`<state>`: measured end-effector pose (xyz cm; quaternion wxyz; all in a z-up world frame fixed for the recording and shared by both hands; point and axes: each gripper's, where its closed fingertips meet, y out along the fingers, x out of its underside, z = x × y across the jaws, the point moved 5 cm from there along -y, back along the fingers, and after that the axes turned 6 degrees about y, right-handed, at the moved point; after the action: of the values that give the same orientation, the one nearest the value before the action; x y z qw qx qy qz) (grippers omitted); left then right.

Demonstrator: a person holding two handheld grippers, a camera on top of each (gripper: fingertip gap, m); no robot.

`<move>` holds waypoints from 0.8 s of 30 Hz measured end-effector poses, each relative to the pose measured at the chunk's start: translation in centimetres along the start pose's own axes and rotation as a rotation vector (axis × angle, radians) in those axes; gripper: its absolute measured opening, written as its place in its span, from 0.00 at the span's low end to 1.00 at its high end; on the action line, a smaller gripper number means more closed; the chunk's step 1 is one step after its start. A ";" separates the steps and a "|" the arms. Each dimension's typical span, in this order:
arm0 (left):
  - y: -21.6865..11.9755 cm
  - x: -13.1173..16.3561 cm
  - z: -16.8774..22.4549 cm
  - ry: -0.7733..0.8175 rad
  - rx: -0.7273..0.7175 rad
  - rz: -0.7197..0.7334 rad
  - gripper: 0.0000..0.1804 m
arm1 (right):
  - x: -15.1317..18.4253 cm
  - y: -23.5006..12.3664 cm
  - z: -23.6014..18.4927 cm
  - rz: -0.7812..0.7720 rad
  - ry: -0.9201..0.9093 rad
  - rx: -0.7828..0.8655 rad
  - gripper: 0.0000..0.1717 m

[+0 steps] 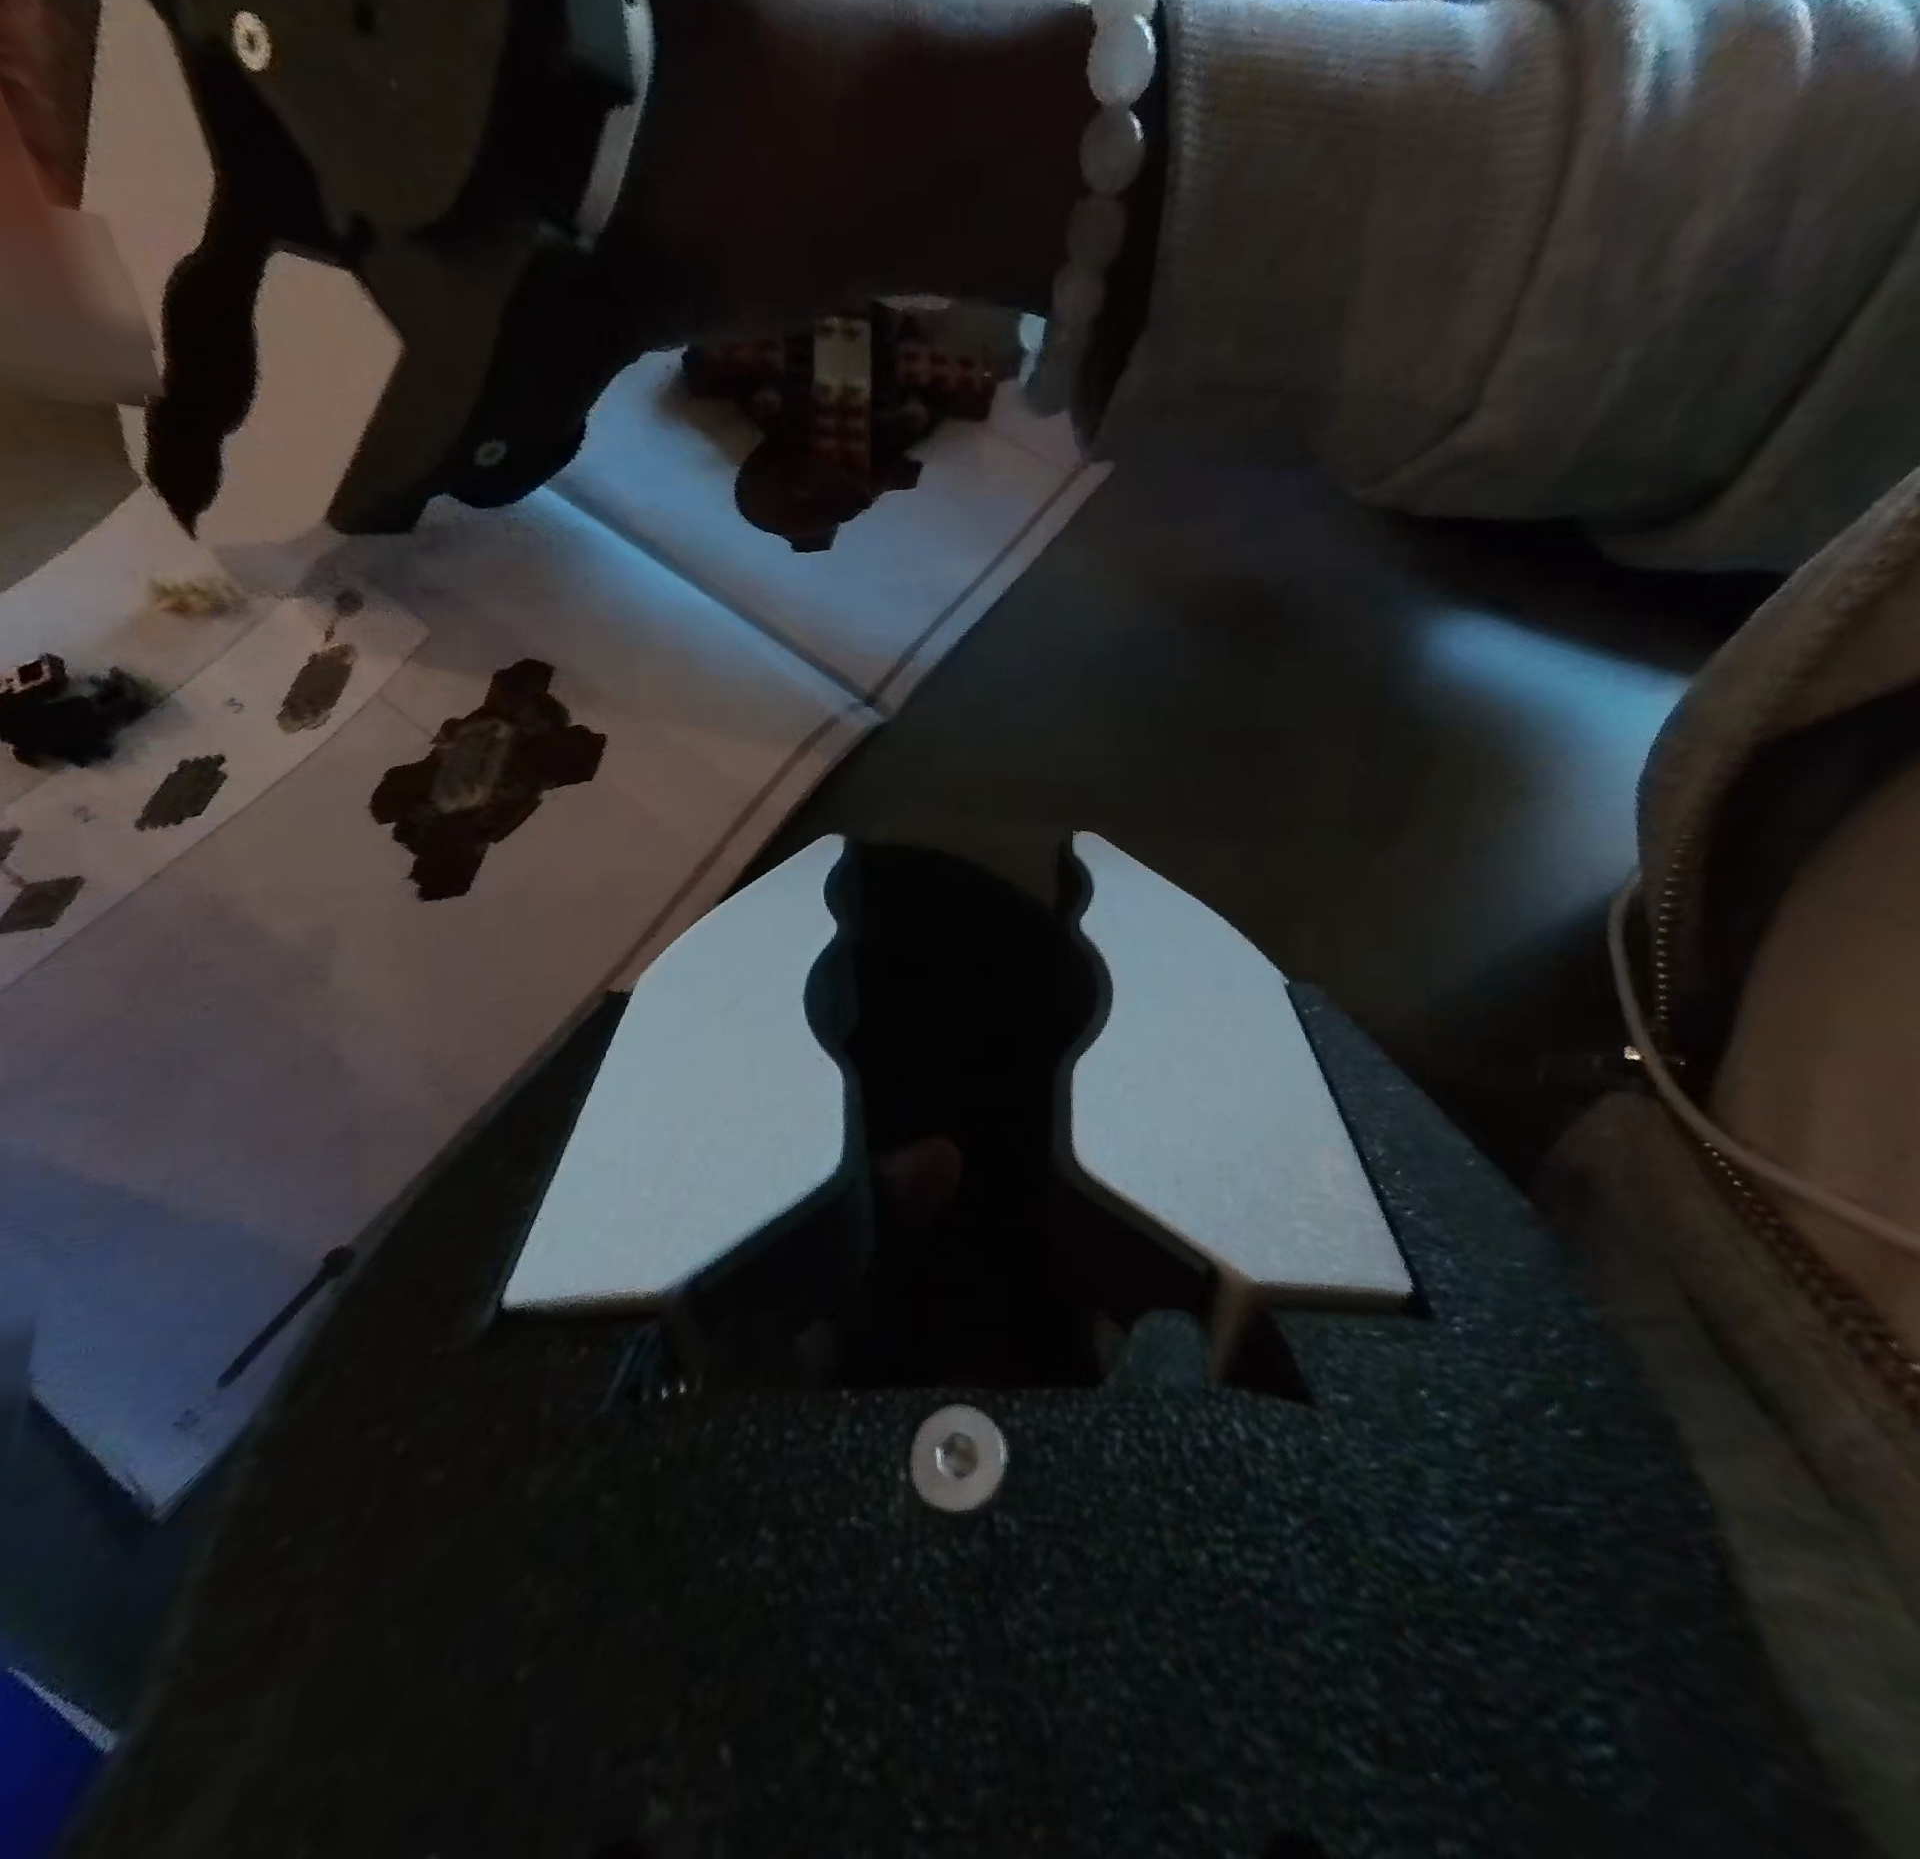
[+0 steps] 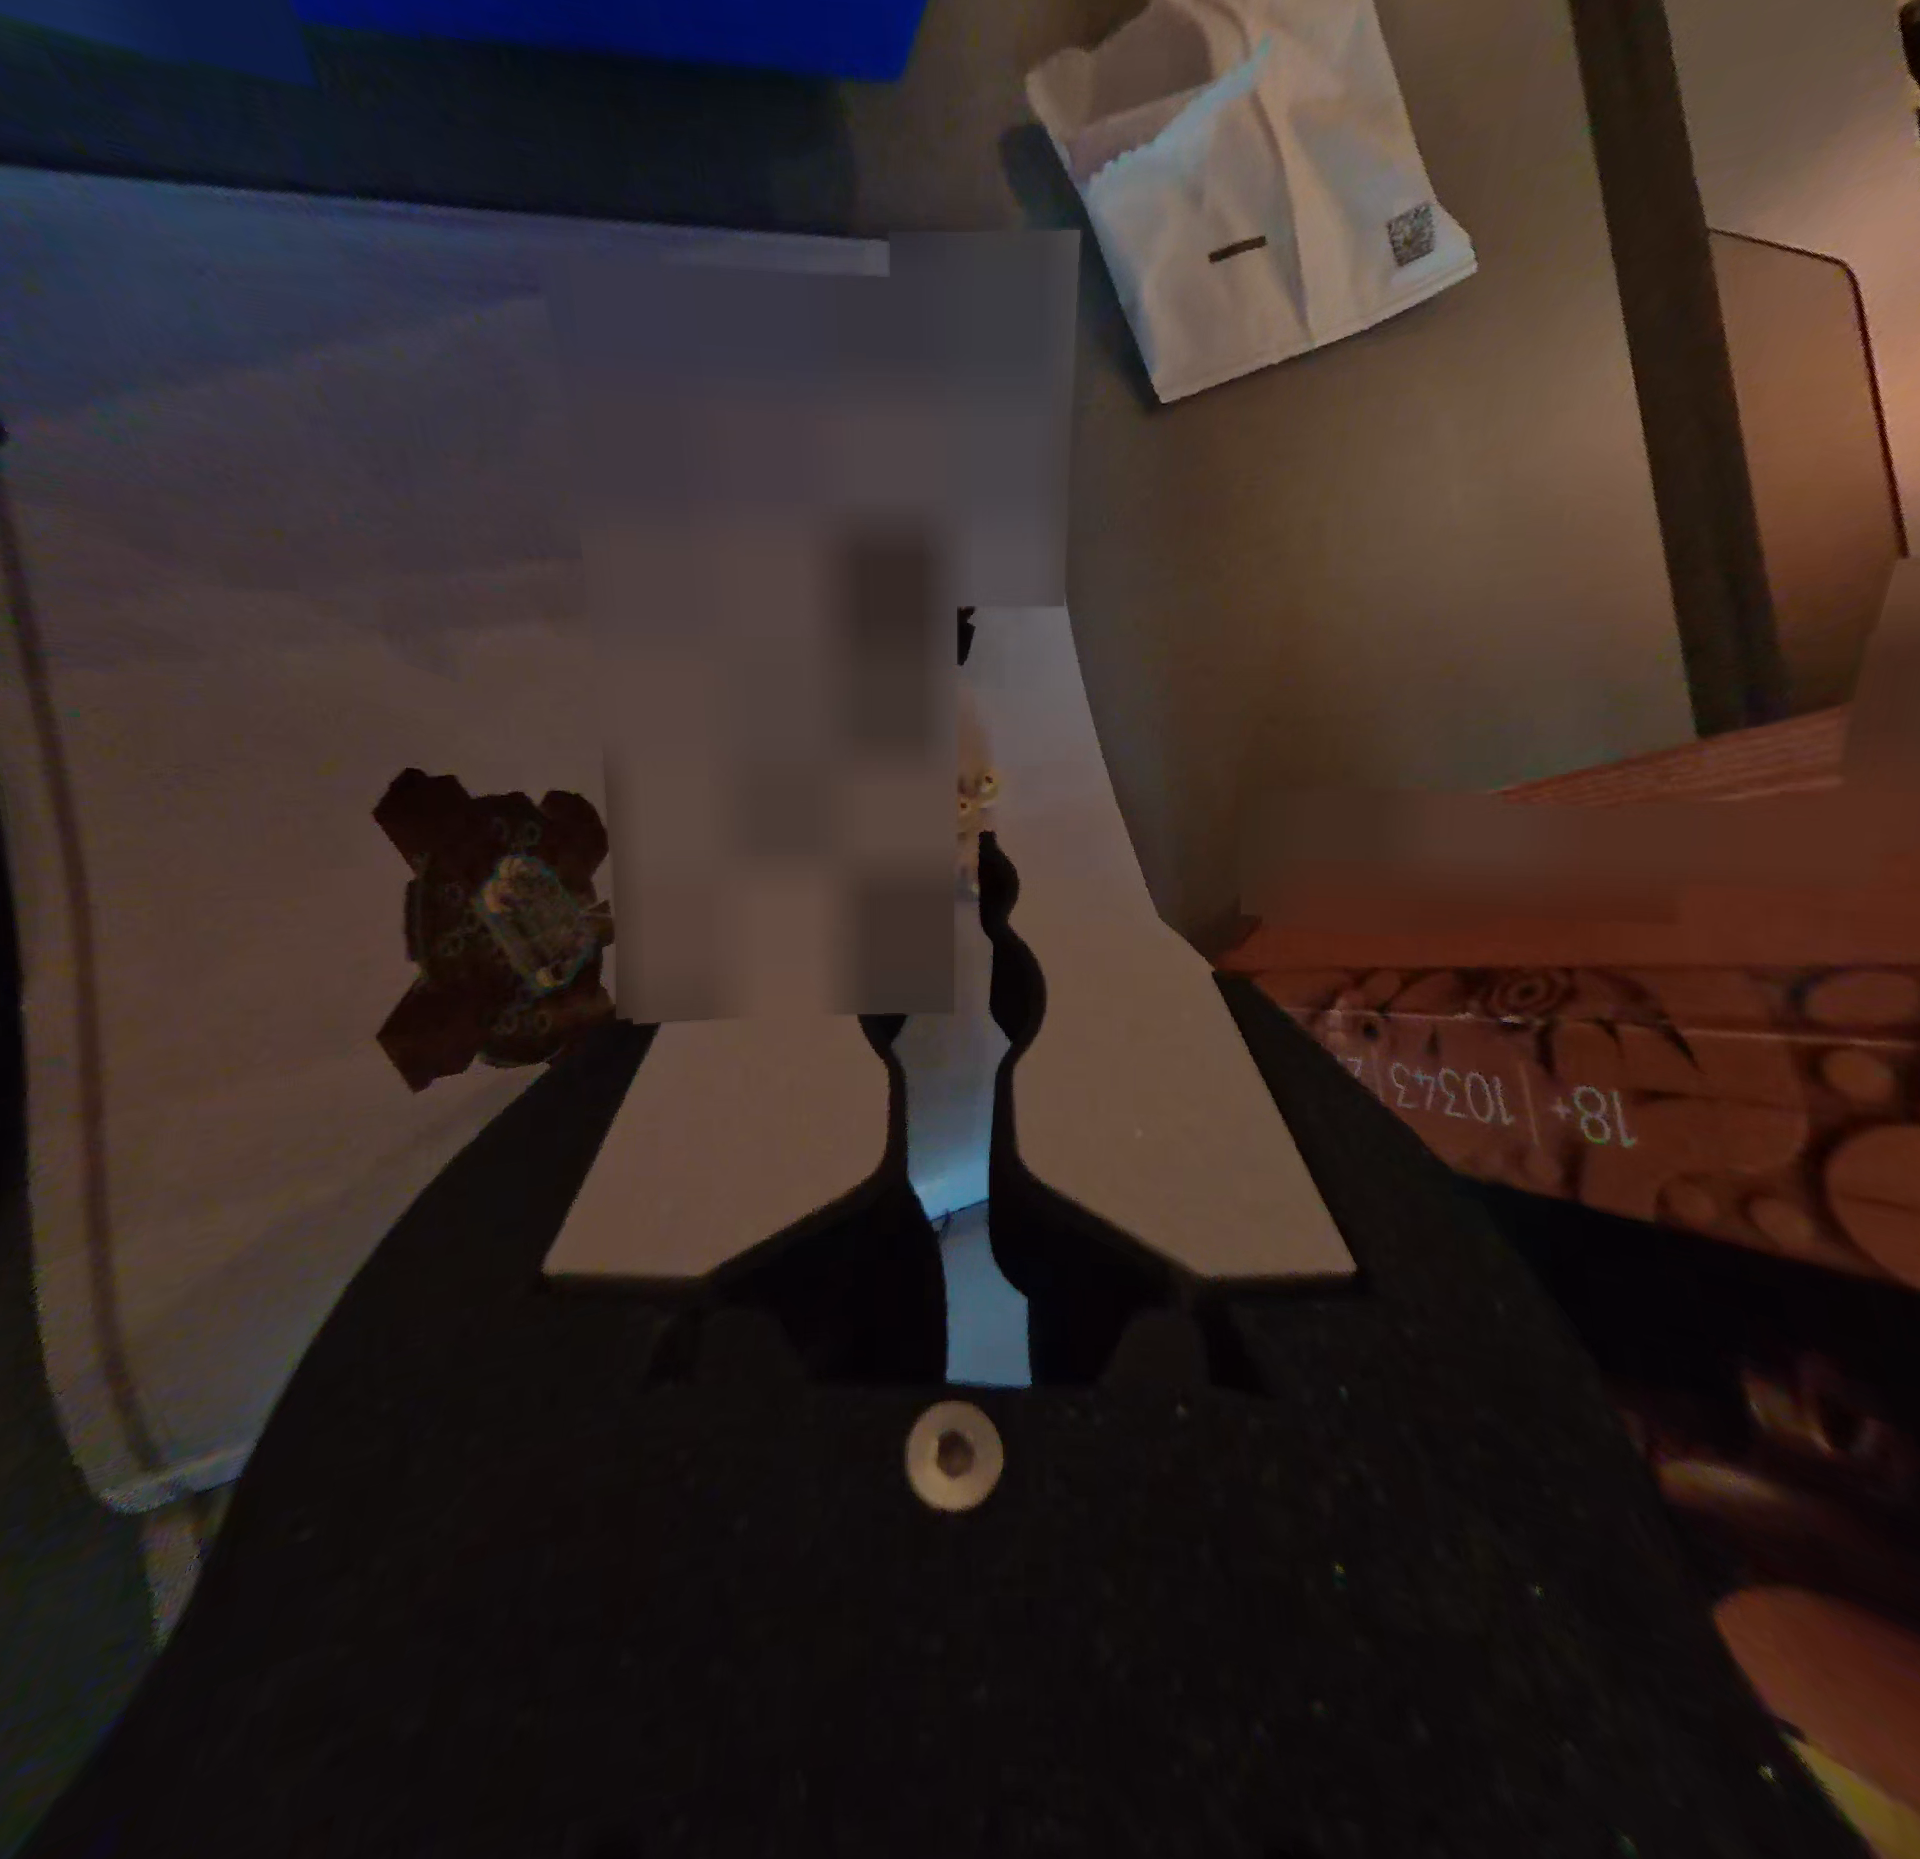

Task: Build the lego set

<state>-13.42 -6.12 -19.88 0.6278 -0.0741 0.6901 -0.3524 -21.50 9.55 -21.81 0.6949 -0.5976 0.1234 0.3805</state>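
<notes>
My left gripper (image 1: 961,853) hangs over the dark table (image 1: 1195,770) beside an open instruction booklet (image 1: 644,604). A dark piece (image 1: 935,999) fills the space between its pads and touches both; I cannot tell its kind. My right gripper (image 1: 270,521) points down at the booklet's far left. A small cream piece (image 1: 192,594) lies on the page just under its tip, apart from it. In the right wrist view a blurred patch hides one finger of the right gripper (image 2: 961,874). A narrow slit shows between the pads, and the cream piece (image 2: 977,791) lies just beyond the tip.
A dark red-brown brick model (image 1: 842,386) stands on the booklet's far page. A heap of small dark bricks (image 1: 62,708) lies at the left. A person's grey sleeve (image 1: 1455,251) crosses above. A white paper bag (image 2: 1247,199) and a brown patterned box (image 2: 1558,1082) lie to the right. Spacing between my two grippers at the tips: around 20 cm. The dark red-brown brick model (image 1: 842,386) is about 15 cm from both grippers' fingertips.
</notes>
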 end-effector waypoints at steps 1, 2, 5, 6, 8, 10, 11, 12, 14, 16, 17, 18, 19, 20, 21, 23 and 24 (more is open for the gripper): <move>-0.1 0.0 -0.1 -0.005 -0.002 0.005 0.20 | 0.0 -0.1 0.0 0.004 0.002 -0.005 0.06; -0.1 0.1 -0.2 -0.009 -0.004 0.010 0.20 | -0.1 -0.1 0.0 0.011 0.003 -0.005 0.07; -0.1 0.2 -0.3 -0.018 0.000 0.014 0.20 | -0.1 -0.3 0.0 0.038 -0.007 0.001 0.07; 0.0 0.2 -0.3 -0.016 0.001 0.013 0.20 | 0.0 -0.3 0.0 0.041 -0.019 0.011 0.07; 0.0 0.1 -0.5 -0.017 -0.008 0.015 0.20 | 0.0 -0.3 0.1 0.046 -0.063 0.053 0.08; 0.0 -0.1 -1.0 -0.047 -0.025 0.020 0.20 | 0.0 -0.3 0.0 0.070 -0.097 0.084 0.11; 0.0 -0.3 -1.2 -0.066 -0.032 0.025 0.20 | 0.1 -0.4 -0.1 0.088 -0.109 0.096 0.12; -0.1 -0.4 -1.6 -0.082 -0.041 0.029 0.20 | 0.1 -0.4 -0.2 0.095 -0.120 0.098 0.12; -0.2 -0.6 -2.0 -0.097 -0.060 0.033 0.20 | 0.3 -0.3 -0.4 0.093 -0.116 0.077 0.09; -0.2 -0.7 -2.1 -0.091 -0.072 0.035 0.20 | 0.3 -0.4 -0.3 0.110 -0.084 0.059 0.04; -0.2 -0.6 -2.1 -0.089 -0.075 0.031 0.20 | 0.2 -0.5 -0.3 0.114 -0.071 0.049 0.03; -0.2 -0.5 -2.1 -0.088 -0.076 0.024 0.20 | 0.2 -0.6 -0.3 0.113 -0.061 0.038 0.02; -0.1 -0.4 -2.0 -0.087 -0.076 0.019 0.20 | 0.2 -0.5 -0.3 0.108 -0.057 0.031 0.02; -0.1 -0.4 -1.9 -0.087 -0.075 0.015 0.20 | 0.2 -0.5 -0.4 0.101 -0.057 0.023 0.01; 0.0 -0.3 -1.9 -0.088 -0.075 0.011 0.20 | 0.2 -0.3 -0.4 0.090 -0.057 0.024 0.01; 0.0 -0.3 -1.9 -0.091 -0.076 0.007 0.20 | 0.4 0.0 -0.4 0.066 -0.059 0.035 0.01; 0.0 -0.3 -1.9 -0.091 -0.078 0.008 0.20 | 0.5 0.2 -0.3 0.057 -0.060 0.042 0.01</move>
<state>-15.08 -5.17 -19.72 0.6563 -0.1118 0.6746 -0.3190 -21.23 9.46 -22.32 0.6995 -0.5674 0.1275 0.4153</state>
